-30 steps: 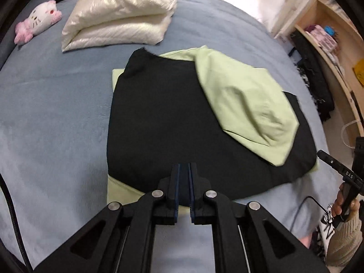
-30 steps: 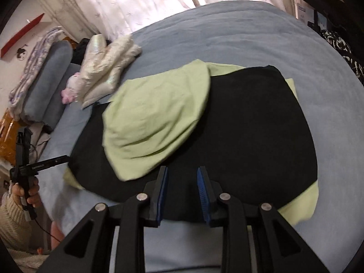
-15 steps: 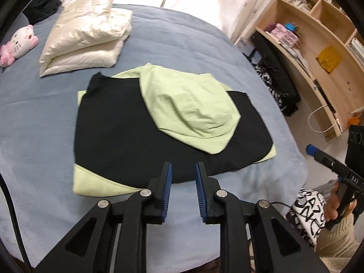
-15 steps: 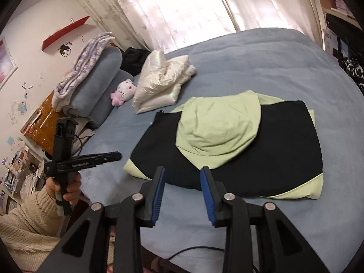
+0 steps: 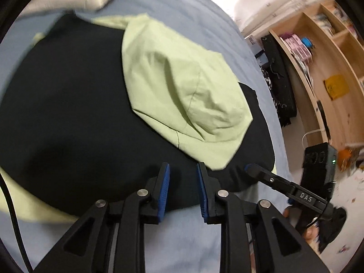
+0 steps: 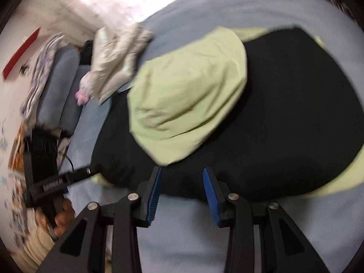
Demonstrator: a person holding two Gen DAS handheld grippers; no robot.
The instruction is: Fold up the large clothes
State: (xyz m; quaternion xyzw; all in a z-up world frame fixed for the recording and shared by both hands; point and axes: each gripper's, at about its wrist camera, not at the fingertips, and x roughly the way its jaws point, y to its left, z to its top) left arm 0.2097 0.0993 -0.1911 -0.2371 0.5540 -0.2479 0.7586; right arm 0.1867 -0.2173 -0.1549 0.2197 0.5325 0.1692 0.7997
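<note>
Centrally: black and green garment (image 5: 75,113), folded, flat on grey-blue bed (image 5: 186,238). Cream bedding (image 6: 118,59) near pillows; wooden shelves (image 5: 329,68) beside bed. Left gripper (image 5: 183,177) and right gripper (image 6: 182,179): both spread, empty, over garment's near edge.

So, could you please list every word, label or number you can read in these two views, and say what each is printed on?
"DAS": white letters on the black arm of the right claw, seen in the left wrist view.
White lettering on the left claw, right wrist view: too blurred to read.
Dark box with large dark figures by the shelves: unreadable.
</note>
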